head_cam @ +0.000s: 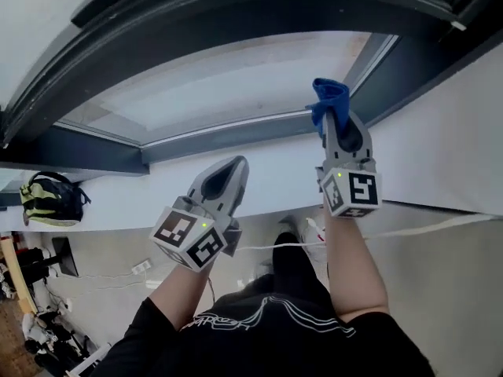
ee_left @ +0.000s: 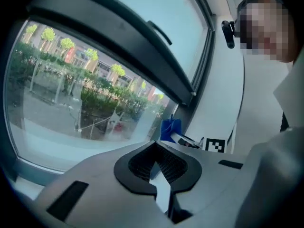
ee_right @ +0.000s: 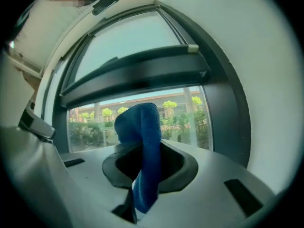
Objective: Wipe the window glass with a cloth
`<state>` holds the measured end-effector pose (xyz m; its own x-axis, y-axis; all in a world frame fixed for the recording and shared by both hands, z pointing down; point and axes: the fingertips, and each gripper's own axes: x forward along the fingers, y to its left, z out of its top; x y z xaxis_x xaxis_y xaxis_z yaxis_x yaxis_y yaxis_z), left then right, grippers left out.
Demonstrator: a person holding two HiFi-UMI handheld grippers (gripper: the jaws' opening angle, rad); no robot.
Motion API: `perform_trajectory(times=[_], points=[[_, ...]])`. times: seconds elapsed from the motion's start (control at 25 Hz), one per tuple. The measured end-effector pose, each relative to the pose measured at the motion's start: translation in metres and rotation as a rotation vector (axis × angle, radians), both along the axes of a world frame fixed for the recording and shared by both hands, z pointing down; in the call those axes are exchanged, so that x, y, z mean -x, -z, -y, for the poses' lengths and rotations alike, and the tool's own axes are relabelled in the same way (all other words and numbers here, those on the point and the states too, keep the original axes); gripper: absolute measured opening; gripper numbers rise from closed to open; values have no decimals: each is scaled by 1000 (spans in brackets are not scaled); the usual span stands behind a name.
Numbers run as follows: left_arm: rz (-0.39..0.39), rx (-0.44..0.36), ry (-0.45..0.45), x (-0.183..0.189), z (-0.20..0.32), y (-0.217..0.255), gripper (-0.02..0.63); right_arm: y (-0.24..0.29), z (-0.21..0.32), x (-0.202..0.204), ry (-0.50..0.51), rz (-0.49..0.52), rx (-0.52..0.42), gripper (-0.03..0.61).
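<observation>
Smooth, clear glass [head_cam: 236, 77] sits in a dark matte frame [head_cam: 94, 151]. The grey plastic left tool [head_cam: 234, 167] is below it, jaws together and empty. The right tool [head_cam: 336, 120] clamps a fuzzy blue cloth [head_cam: 330, 96], bunched upright at the frame's lower rail.

L grey two-jaw gripper [head_cam: 234, 167] is hanging lower than the R, tilting up and to the right, jaws pressing together w/ nothing between them. R grey two-jaw gripper [head_cam: 336, 120] is pointing nearly straight up, jaws clamping a blue terry cloth [ee_right: 142, 127] that is sticking out past the tips. Both bare forearms, L [head_cam: 179, 290] and R [head_cam: 354, 265], are reaching up, elbows bending, approx. parallel.
</observation>
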<state>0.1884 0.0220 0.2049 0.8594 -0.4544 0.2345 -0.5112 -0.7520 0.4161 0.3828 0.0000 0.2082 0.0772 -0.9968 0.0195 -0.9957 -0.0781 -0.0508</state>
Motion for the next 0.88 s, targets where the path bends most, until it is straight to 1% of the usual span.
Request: perform_trajectory(times=[0.12,0.24,0.32,0.48,0.56,0.68,0.76,0.88], points=[[-16,-75,-53,28,-25,61,6,61,-46,49,122,63,14,63],[-36,-102,-94,60,-58,112,6,116,-96,97,212,107,37,63],[-54,-128,-112,82,-78,145,6,146,-120,130,289,133,59,63],[-55,-195,-146,116,-114,202,6,201,-155,189,452,137,76,63],[-43,-232,-168,132,-135,221,6,221,-174,215,520,134,78,63],[-25,-273,-178,152,-158,237,5,242,-193,250,609,163,71,63],[-35,-279,-174,160,-166,246,6,250,-201,265,650,156,73,63],[-46,-288,-169,171,-179,254,6,249,-218,279,684,126,105,63]])
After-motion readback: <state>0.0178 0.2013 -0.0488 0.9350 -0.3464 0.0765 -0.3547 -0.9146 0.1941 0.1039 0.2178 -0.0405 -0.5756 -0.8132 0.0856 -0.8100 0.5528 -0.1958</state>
